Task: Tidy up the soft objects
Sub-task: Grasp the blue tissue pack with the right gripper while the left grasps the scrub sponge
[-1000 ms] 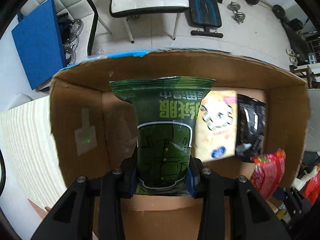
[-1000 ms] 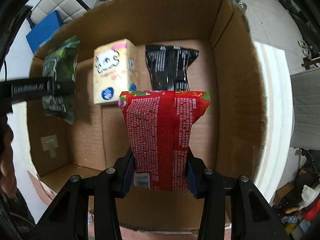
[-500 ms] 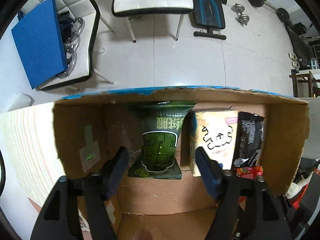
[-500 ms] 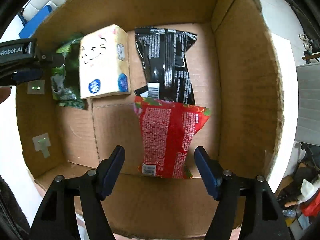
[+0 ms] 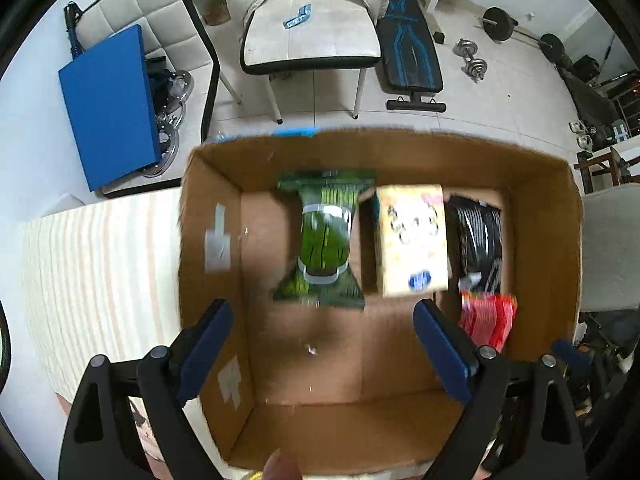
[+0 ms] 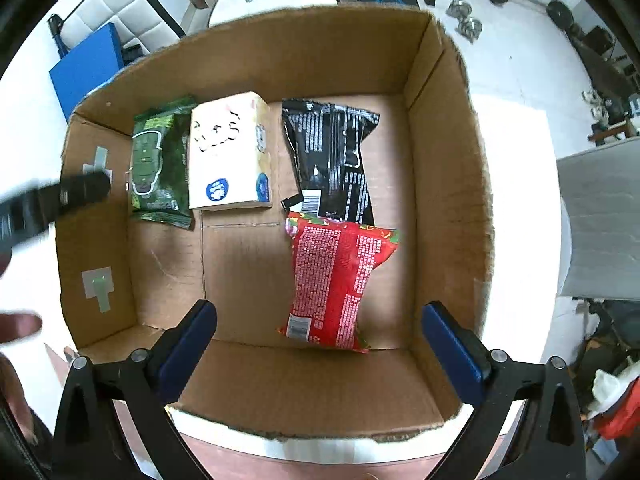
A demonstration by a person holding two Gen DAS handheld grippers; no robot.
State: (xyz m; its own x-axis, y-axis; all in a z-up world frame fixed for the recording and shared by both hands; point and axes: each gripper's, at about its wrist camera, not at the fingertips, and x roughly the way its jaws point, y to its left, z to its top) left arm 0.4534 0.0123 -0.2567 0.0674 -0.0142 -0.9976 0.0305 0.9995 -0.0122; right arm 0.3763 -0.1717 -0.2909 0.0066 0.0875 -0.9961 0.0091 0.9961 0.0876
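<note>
Inside box [image 6: 448, 184] — four packs, both grippers agape.

— Past the far edge I see a white padded chair [image 5: 310, 36] with a small blue piece [image 5: 297, 19] on its seat. Anything else?
— A blue board [image 5: 108, 104] leans at the left; a black weight bench [image 5: 410, 52] and dumbbells [image 5: 472, 60] sit on the tiled floor [image 5: 500, 112]

Left view blurred; red packet [image 5: 486, 320] partly hidden
</note>
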